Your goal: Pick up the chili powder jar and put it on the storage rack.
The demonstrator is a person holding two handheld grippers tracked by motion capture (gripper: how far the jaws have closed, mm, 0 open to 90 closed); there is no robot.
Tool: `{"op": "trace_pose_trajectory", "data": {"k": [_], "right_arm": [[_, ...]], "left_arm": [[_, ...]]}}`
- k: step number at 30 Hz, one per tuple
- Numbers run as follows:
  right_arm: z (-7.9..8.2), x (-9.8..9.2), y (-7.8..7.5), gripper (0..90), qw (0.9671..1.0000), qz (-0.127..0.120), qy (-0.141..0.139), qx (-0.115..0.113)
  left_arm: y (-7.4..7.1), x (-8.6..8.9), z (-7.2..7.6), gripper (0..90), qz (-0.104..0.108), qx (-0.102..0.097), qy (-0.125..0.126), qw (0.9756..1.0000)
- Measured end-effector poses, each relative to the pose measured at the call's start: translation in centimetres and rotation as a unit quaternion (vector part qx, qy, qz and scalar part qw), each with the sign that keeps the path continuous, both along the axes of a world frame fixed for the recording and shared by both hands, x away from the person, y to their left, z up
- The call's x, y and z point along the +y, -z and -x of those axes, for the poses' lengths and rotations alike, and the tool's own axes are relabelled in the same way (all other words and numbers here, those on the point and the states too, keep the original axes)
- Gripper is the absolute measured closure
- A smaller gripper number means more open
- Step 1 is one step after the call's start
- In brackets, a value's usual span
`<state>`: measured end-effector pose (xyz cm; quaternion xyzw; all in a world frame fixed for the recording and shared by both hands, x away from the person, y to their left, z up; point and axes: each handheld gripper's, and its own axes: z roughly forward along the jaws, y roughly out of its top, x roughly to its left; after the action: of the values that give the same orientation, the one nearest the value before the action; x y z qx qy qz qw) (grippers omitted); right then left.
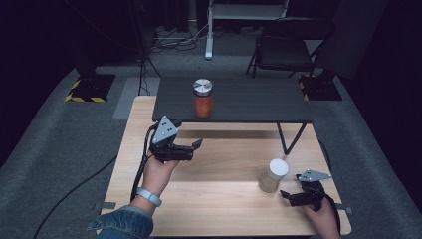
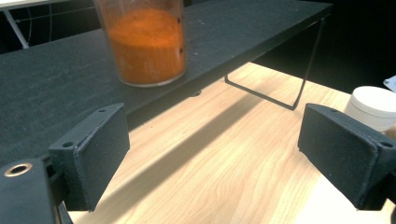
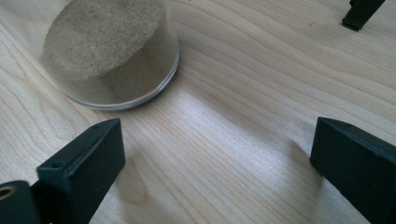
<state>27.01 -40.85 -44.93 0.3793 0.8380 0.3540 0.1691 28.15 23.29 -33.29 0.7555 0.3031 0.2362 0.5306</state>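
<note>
Light wooden bench (image 1: 224, 199): rectangular top, carrying all items below. A low black raised shelf on thin wire legs (image 1: 234, 99) stands across its far half.

Clear cylindrical jar of orange powder with a silver metal lid (image 1: 202, 98): upright on the black shelf, left of its centre and near its front edge. In the left gripper view this jar (image 2: 147, 44) stands ahead of the jaws and apart from them.

Clear cylindrical jar of beige powder with a white lid (image 1: 273, 175): upright on the bench, right of centre, in front of the shelf. In the right gripper view it (image 3: 109, 53) stands ahead, to the left, clear of both jaws.

Left gripper (image 1: 196, 144): held above the bench just in front of the shelf edge, below the orange jar. Jaws spread wide, nothing between them.

Right gripper (image 1: 284, 195): low over the bench, just beside the beige jar, not touching it. Jaws spread wide, bare wood between them.
</note>
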Motion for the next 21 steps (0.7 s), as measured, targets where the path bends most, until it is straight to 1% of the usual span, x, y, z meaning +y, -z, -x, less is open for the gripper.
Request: {"op": "trace_pose_trajectory", "data": {"k": [2, 3, 4, 7, 8, 9, 10, 11, 14, 16, 17, 21], "right_arm": [[0.0, 0.0, 0.0, 3.1, 1.0, 0.0, 0.0, 0.0], [0.0, 0.0, 0.0, 3.1, 1.0, 0.0, 0.0, 0.0], [0.0, 0.0, 0.0, 3.1, 1.0, 0.0, 0.0, 0.0], [0.0, 0.0, 0.0, 3.1, 1.0, 0.0, 0.0, 0.0], [0.0, 0.0, 0.0, 3.1, 1.0, 0.0, 0.0, 0.0], [0.0, 0.0, 0.0, 3.1, 1.0, 0.0, 0.0, 0.0], [0.0, 0.0, 0.0, 3.0, 1.0, 0.0, 0.0, 0.0], [0.0, 0.0, 0.0, 3.0, 1.0, 0.0, 0.0, 0.0], [0.0, 0.0, 0.0, 3.1, 1.0, 0.0, 0.0, 0.0], [0.0, 0.0, 0.0, 3.0, 1.0, 0.0, 0.0, 0.0], [0.0, 0.0, 0.0, 3.1, 1.0, 0.0, 0.0, 0.0], [0.0, 0.0, 0.0, 3.0, 1.0, 0.0, 0.0, 0.0]], "left_arm": [[0.2, 0.1, 0.1, 8.9, 0.002, 0.0, 0.001, 1.0], [0.6, 0.1, 0.4, 8.9, 0.005, 0.001, 0.002, 1.0], [0.6, 0.1, 0.4, 8.9, 0.005, 0.001, 0.002, 1.0], [1.6, 0.2, 1.0, 8.9, 0.004, 0.002, 0.004, 1.0], [1.6, 0.2, 1.0, 8.9, 0.004, 0.002, 0.004, 1.0], [1.8, 0.3, 1.0, 8.9, 0.003, 0.004, 0.006, 1.0], [2.4, 0.4, 1.0, 8.9, 0.004, 0.011, 0.009, 0.9999], [2.4, 0.4, 1.0, 8.9, 0.004, 0.011, 0.009, 0.9999], [3.5, 0.5, 1.0, 8.8, 0.0, 0.022, 0.01, 0.9997], [3.8, 0.5, 1.0, 8.8, -0.001, 0.023, 0.01, 0.9997], [4.2, 0.4, 1.2, 8.8, -0.001, 0.025, 0.011, 0.9996], [5.4, 0.3, 1.6, 8.8, -0.002, 0.027, 0.013, 0.9995]]}}
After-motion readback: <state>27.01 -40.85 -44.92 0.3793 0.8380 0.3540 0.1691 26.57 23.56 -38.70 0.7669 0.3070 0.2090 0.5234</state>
